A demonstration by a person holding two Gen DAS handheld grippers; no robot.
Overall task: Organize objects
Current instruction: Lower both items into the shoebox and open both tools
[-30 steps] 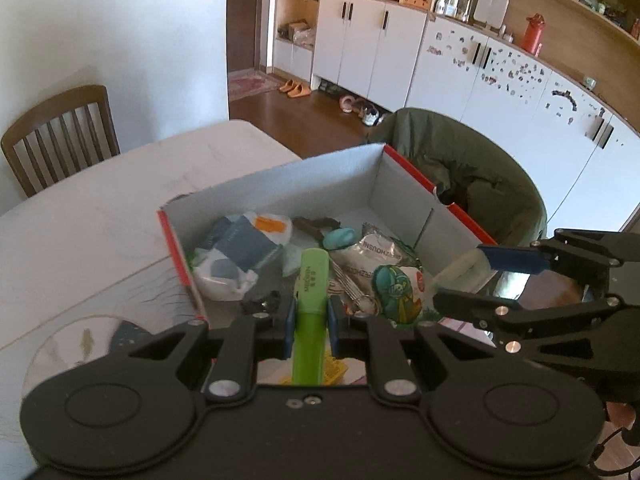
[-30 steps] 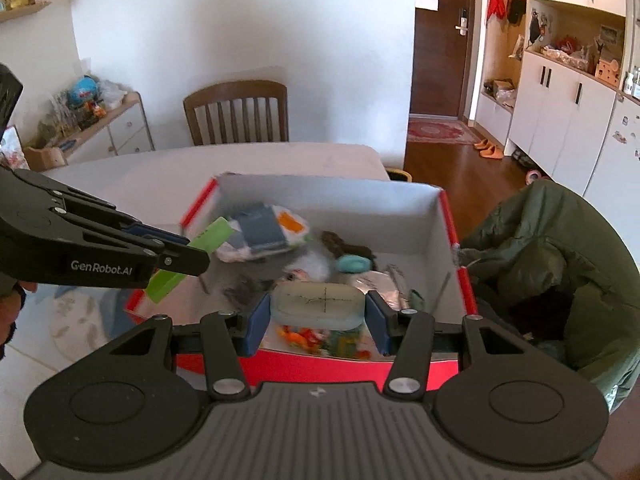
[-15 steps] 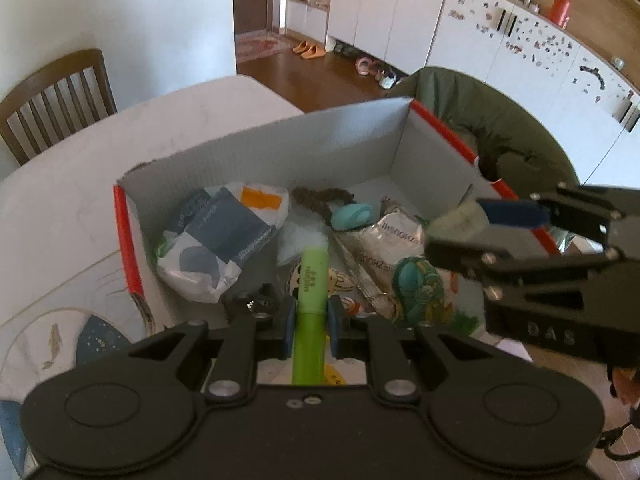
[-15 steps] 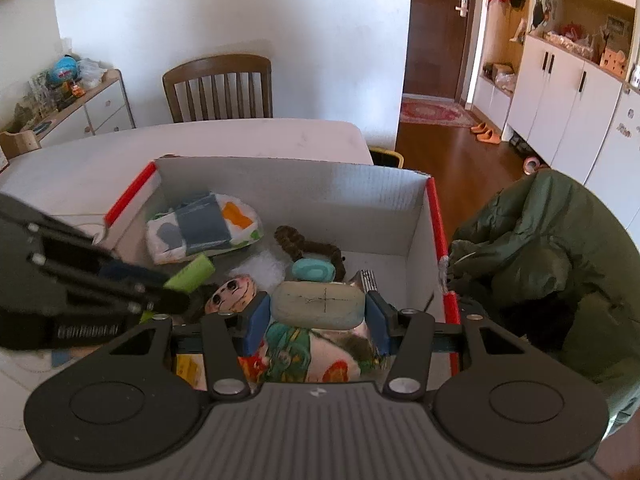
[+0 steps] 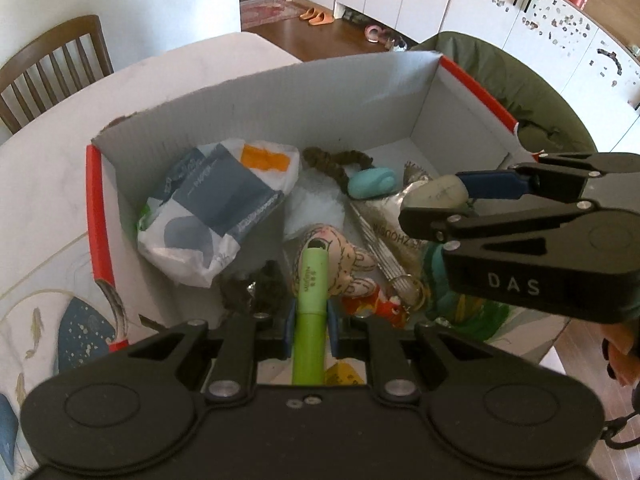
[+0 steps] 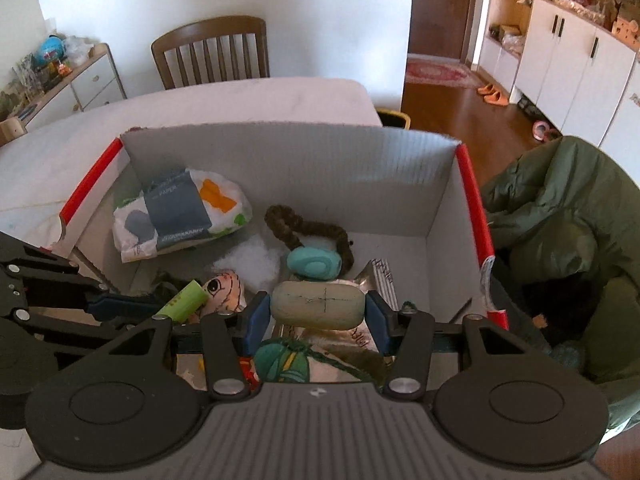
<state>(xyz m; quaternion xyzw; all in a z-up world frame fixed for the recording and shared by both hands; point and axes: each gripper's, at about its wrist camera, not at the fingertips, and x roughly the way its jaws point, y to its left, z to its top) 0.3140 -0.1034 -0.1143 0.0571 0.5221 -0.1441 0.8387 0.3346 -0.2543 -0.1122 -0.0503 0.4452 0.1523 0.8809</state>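
Both grippers held over an open cardboard box [image 6: 288, 152] with red edges, standing on the white bench [image 6: 240, 100]. The left gripper [image 5: 310, 322] is clamped on a green tube [image 5: 310, 304] that points forward along its fingers, over the near part of the box. The right gripper [image 6: 318, 314] grips a pale oval stone [image 6: 318, 306] by its two ends, crosswise between the blue pads [image 6: 256, 320], above the box contents. Inside lie a tissue pack [image 6: 180, 210], a brown braided hair tie [image 6: 304, 228], a teal oval object [image 6: 314, 264] and a doll face [image 6: 224, 290]. A green coat [image 6: 560, 220] lies just beside the box's right wall.
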